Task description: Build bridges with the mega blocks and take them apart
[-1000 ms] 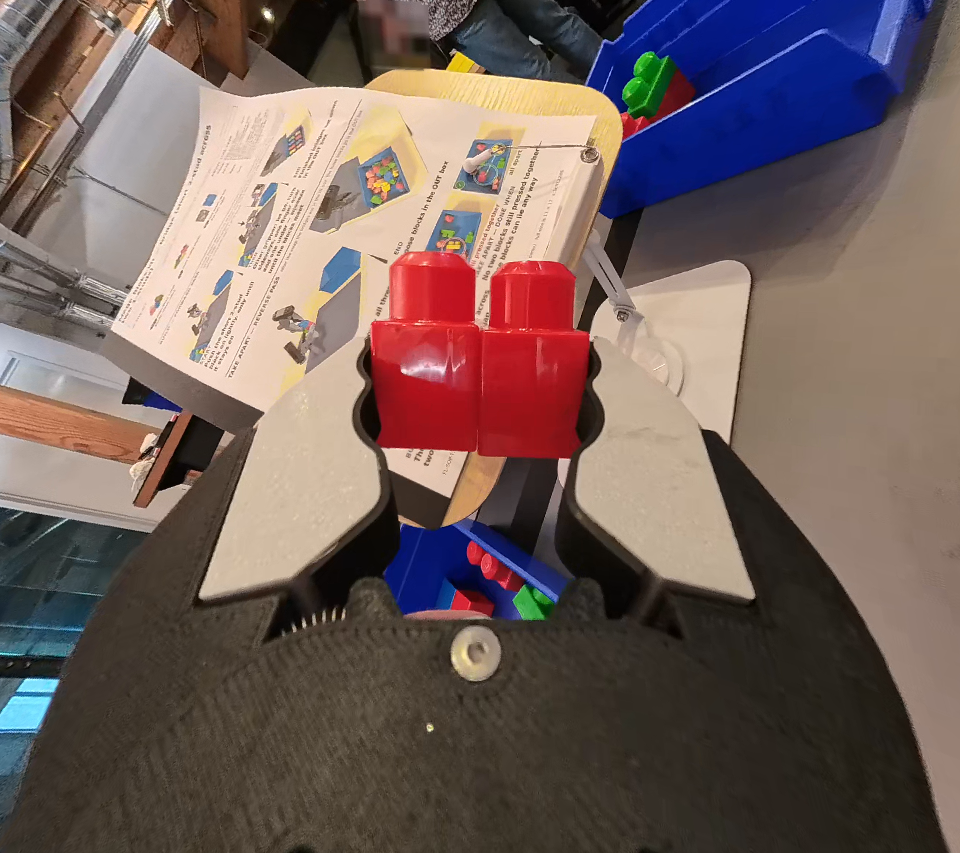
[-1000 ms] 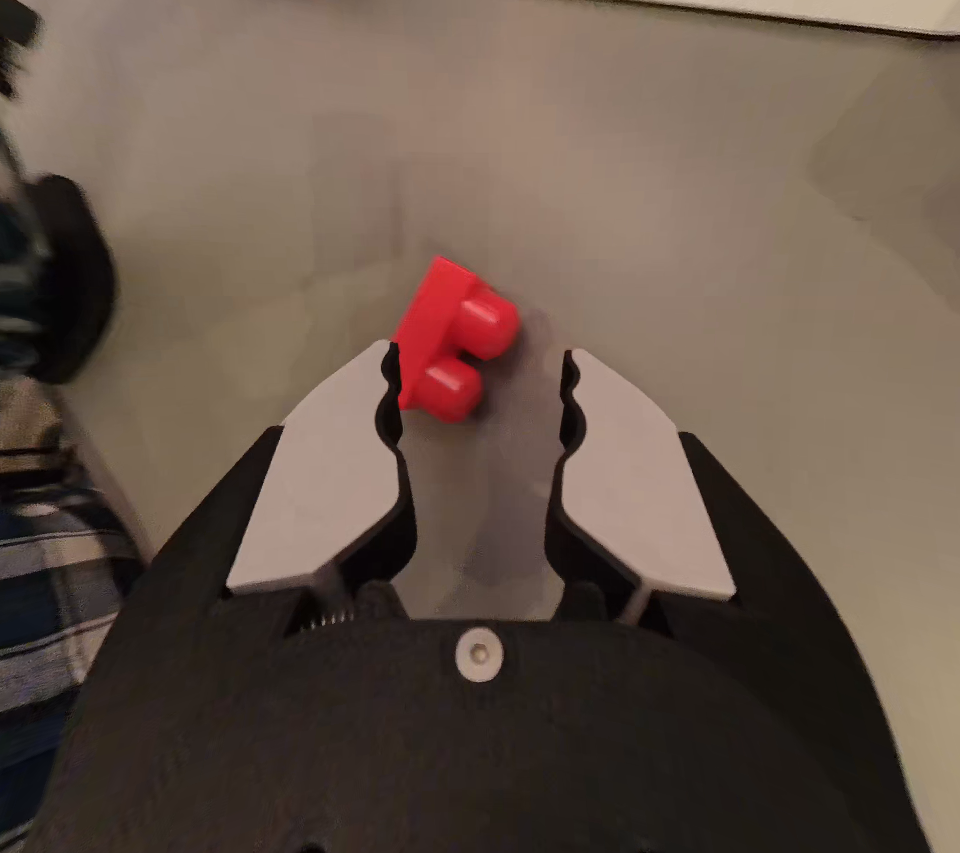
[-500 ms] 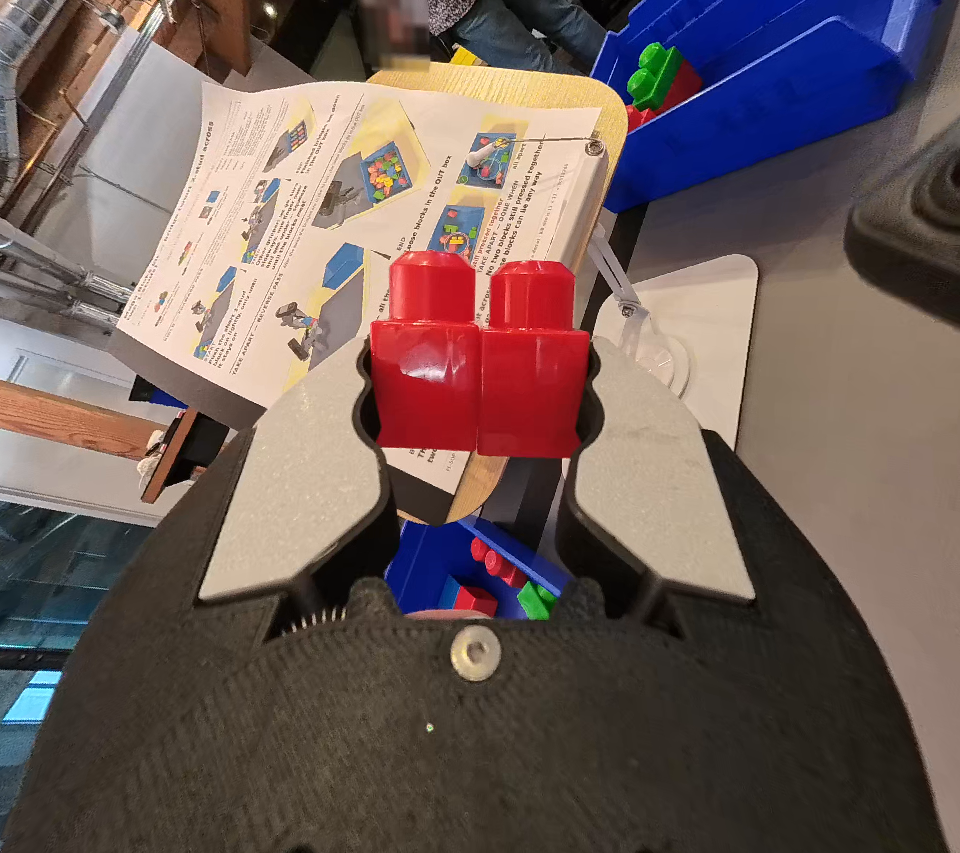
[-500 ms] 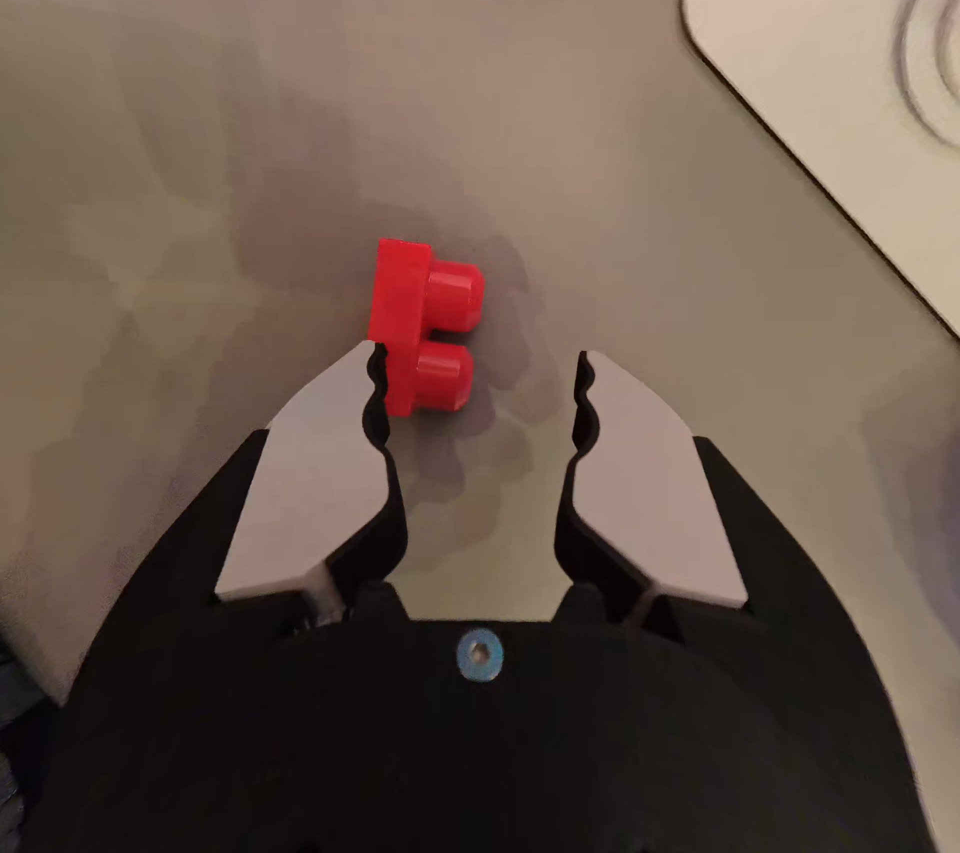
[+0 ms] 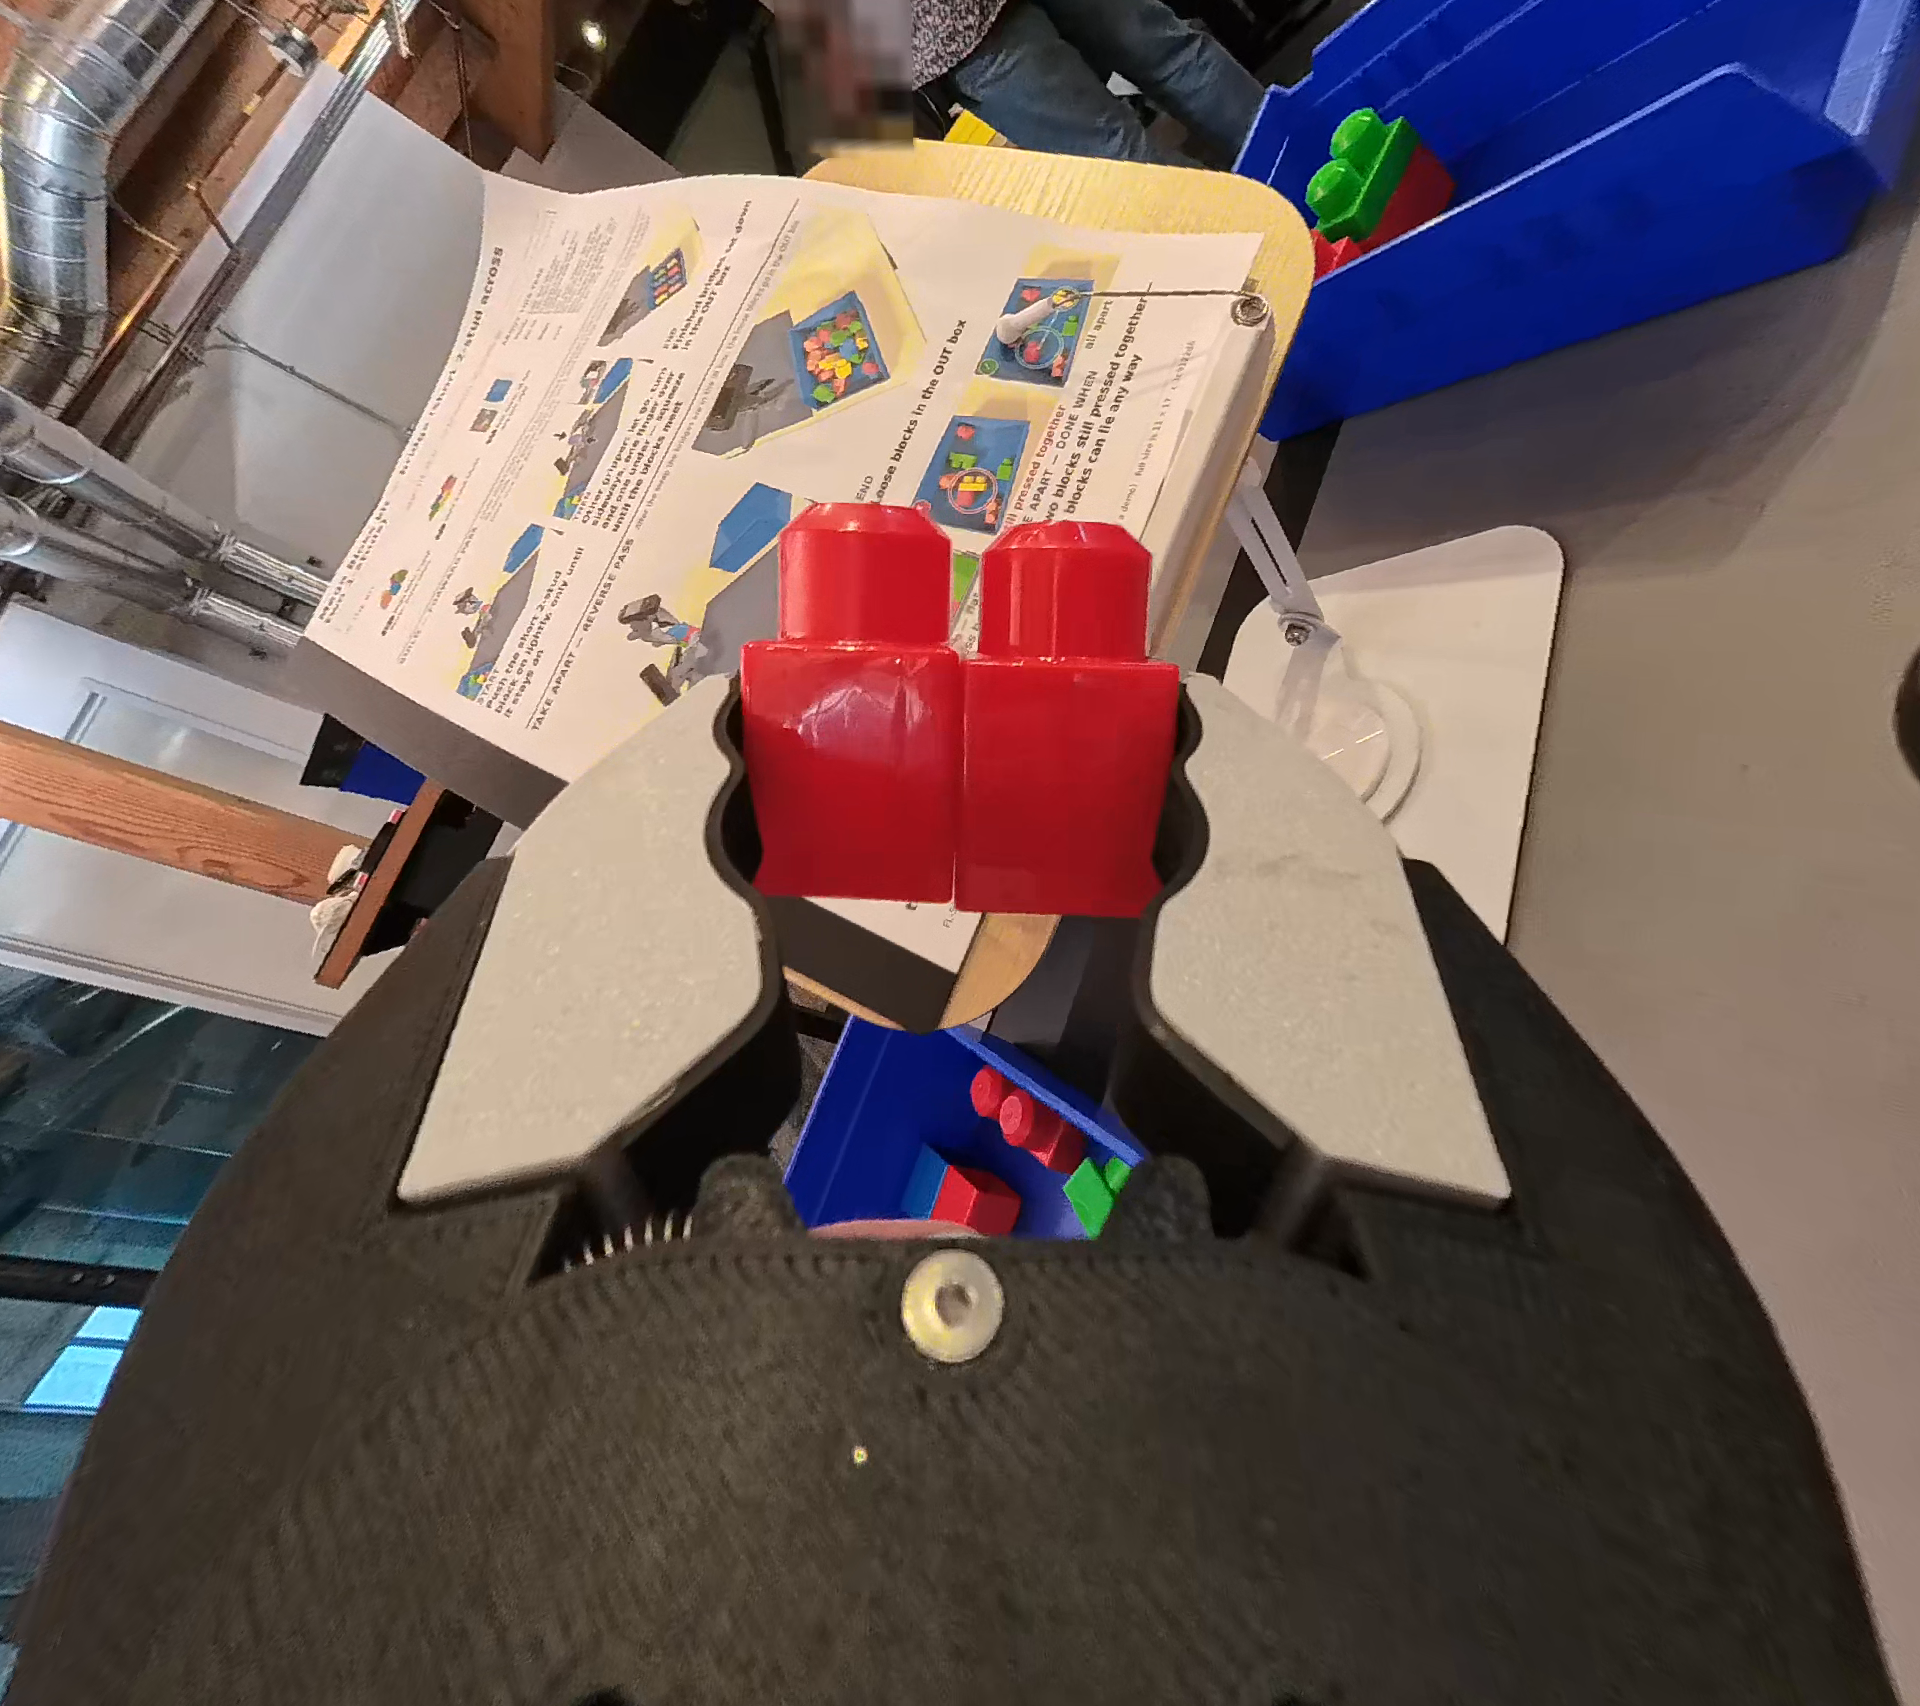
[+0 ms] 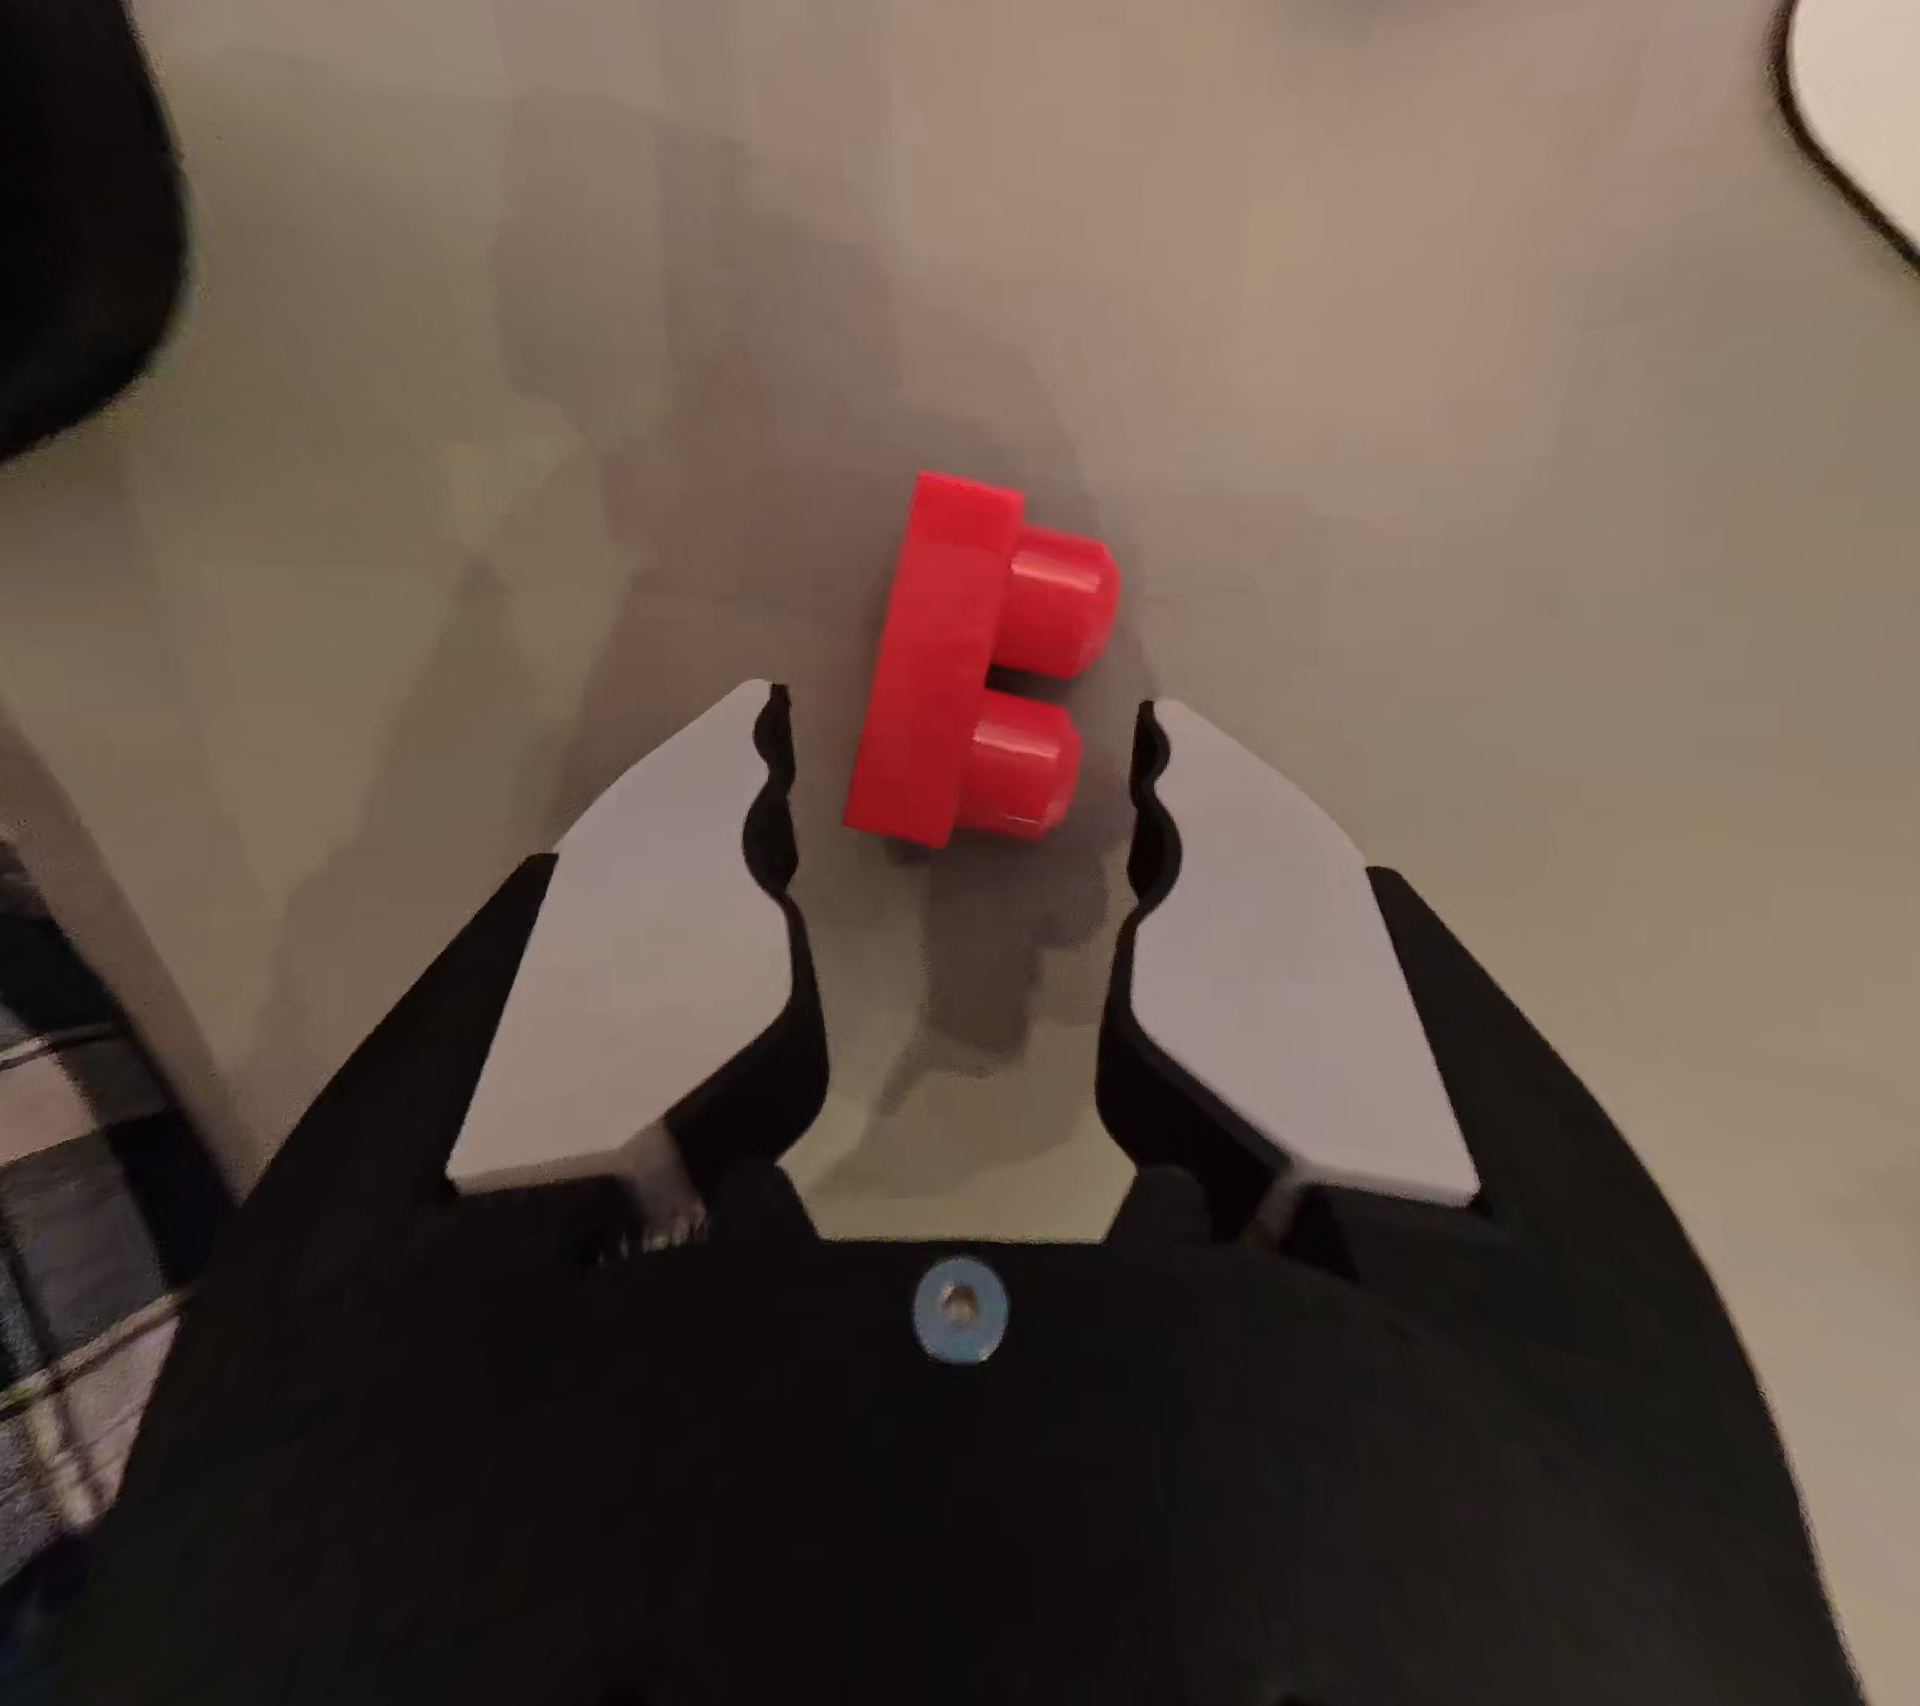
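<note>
While the left gripper holds its load off the counter, the scene reads as follows.

Left gripper (image 5: 961, 783): pinching two red single-stud blocks (image 5: 956, 773) side by side, studs pointing away from the camera, a pad pressed on each outer wall.

Right gripper (image 6: 961, 783): spread, hovering over the grey counter (image 6: 1351, 409); neither pad touches anything.

Target block: a red two-stud flat block (image 6: 956, 669) lies on its side on the counter, studs pointing right, its near end between the fingertips with clear gaps on both sides.

Handling: judged from its look, hollow moulded plastic, so light, stiff and glossy enough to slip or skid if nudged by one finger first.

Where to take hold: across the flat base and the stud tips as it lies, which the spread fingers already straddle; rounded studs give a poorer seat than flat walls, so a centred, square squeeze seems wise.

Other blocks: green and red ones in a blue bin (image 5: 1558, 285) at the counter's far edge; more in a second blue bin (image 5: 883, 1126) lower down.

Writing: a printed instruction sheet (image 5: 727, 409) with photos and text stands on a wooden board; no brand marks are visible on the blocks.
</note>
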`<state>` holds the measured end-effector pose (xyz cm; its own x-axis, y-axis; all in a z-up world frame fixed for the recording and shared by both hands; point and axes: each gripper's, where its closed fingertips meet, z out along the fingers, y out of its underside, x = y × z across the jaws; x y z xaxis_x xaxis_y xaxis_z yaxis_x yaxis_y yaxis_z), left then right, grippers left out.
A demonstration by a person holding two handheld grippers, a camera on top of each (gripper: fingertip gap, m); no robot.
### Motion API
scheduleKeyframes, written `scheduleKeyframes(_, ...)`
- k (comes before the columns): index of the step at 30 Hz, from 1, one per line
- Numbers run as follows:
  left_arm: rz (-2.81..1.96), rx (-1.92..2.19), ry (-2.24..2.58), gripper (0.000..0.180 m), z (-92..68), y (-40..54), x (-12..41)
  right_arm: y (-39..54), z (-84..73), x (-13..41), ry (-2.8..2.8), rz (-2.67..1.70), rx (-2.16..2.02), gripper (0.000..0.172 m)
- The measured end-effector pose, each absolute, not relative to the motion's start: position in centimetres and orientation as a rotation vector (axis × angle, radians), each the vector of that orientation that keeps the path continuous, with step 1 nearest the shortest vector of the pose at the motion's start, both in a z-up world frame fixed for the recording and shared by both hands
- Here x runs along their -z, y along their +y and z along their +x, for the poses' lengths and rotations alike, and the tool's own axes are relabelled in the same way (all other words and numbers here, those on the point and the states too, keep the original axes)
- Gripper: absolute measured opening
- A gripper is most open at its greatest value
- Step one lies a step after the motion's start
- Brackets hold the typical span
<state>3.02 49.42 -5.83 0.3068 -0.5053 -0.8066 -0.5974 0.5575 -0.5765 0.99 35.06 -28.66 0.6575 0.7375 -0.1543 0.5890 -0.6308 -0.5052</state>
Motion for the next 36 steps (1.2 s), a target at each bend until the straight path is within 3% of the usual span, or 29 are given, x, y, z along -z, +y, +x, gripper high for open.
scheduleKeyframes(3,-1.061,-0.079,1.327,0.074,2.9,49.4,5.7,34.9,0.9,29.6,-1.023,-2.476,-0.53,0.044)
scheduleKeyframes(6,-1.061,-0.082,1.327,0.074,2.9,49.5,5.7,35.3,1.6,29.5,-1.01,-2.481,-0.534,0.044)
scheduleKeyframes(11,-1.061,-0.077,1.323,0.075,2.9,49.5,5.7,39.1,7.0,27.8,-1.262,-2.228,0.265,0.044)
scheduleKeyframes(15,-1.059,-0.079,1.324,0.074,2.9,49.5,5.7,38.6,8.3,29.7,-1.501,-2.153,0.495,0.045)
scheduleKeyframes(22,-1.063,-0.081,1.319,0.074,2.7,49.6,5.6,34.5,6.0,28.6,-1.687,-2.051,0.34,0.065)
scheduleKeyframes(25,-1.065,-0.085,1.321,0.074,2.7,49.7,5.7,35.0,5.1,26.3,-1.412,-2.138,-0.022,0.05)
scheduleKeyframes(28,-1.063,-0.086,1.32,0.074,2.7,49.6,5.6,35.9,7.0,27.0,-1.135,-2.419,-0.349,0.076)
scheduleKeyframes(34,-1.066,-0.073,1.311,0.074,2.4,49.7,5.4,37.3,7.6,28.0,-0.803,-2.51,-0.752,0.051)
scheduleKeyframes(36,-1.071,-0.072,1.31,0.074,2.3,49.8,5.5,37.1,7.4,29.2,-0.802,-2.558,-0.771,0.06)
